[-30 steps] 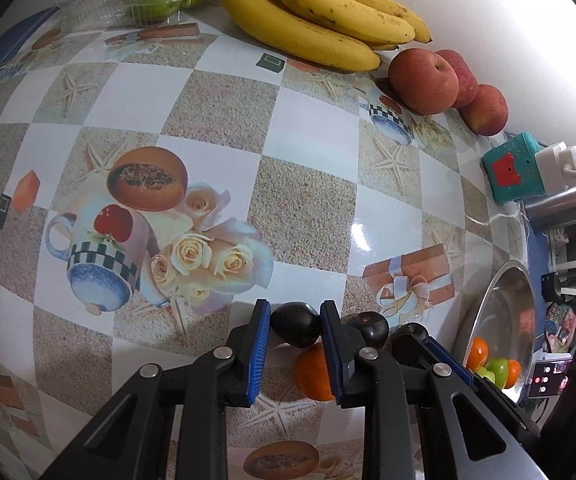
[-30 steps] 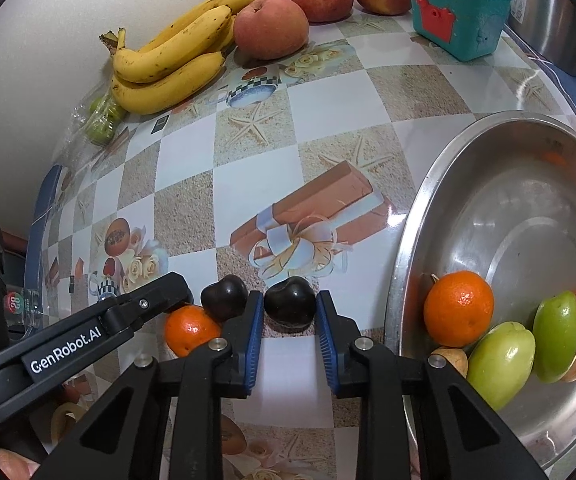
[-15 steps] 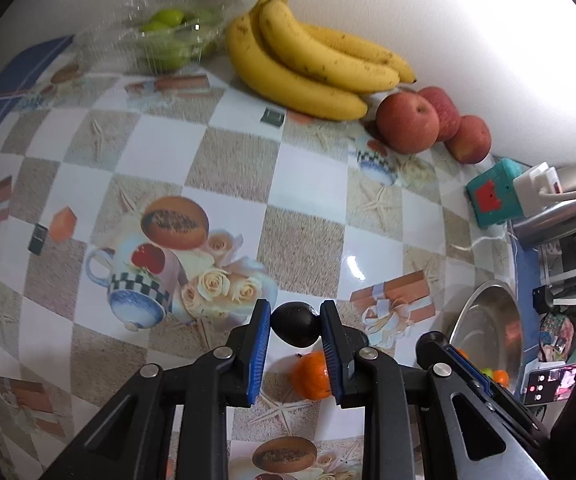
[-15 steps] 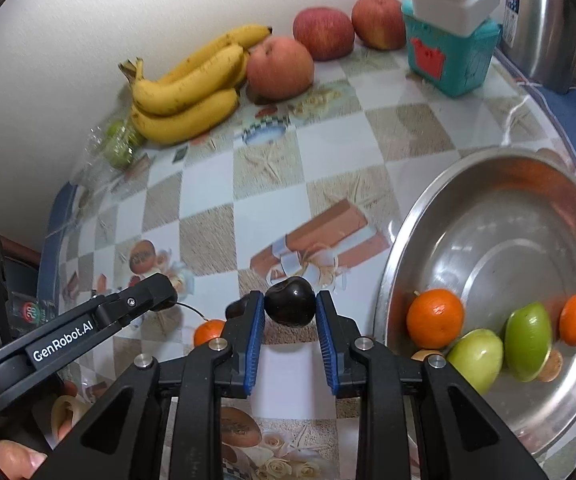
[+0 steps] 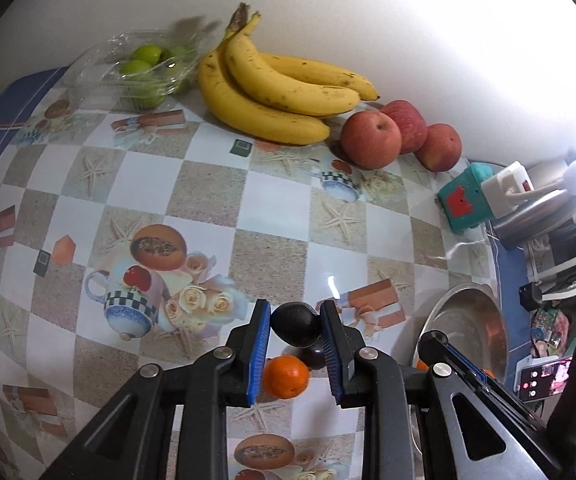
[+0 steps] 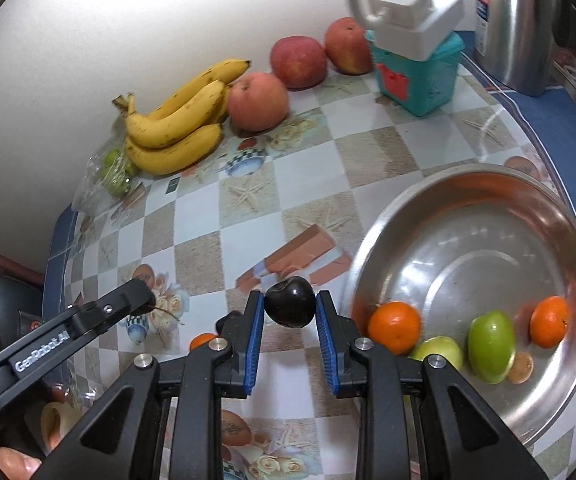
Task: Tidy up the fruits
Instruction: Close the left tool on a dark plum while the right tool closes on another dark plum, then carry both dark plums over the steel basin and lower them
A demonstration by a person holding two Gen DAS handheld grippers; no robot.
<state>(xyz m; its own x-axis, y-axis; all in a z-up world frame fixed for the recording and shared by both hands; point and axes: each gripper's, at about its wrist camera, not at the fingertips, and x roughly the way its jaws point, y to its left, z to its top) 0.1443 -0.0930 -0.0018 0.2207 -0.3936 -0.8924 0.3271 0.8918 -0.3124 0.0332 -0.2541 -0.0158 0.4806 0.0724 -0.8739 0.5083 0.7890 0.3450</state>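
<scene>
1. The left gripper [image 5: 295, 330] was clamped on a dark plum [image 5: 294, 329], held above the tablecloth [image 5: 272, 216]; its long axis ran slantwise between the pads.
2. The right gripper [image 6: 289, 307] pinched another plum [image 6: 289, 306], cleft upward, beside the steel bowl [image 6: 384, 236].
3. Both round, smooth fruits could slip from the narrow pads and roll.

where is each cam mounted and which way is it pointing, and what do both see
Left wrist: sits on the left gripper, looking steeply down along its fingers at the patterned table; its jaws clamp a dark plum, and the right gripper's finger shows at right.
Right wrist: sits on the right gripper, looking down toward the steel bowl; its jaws clamp another dark plum, and the left gripper's finger shows at left.
Shared: bananas, red apples, teal box, bowl, loose orange.
</scene>
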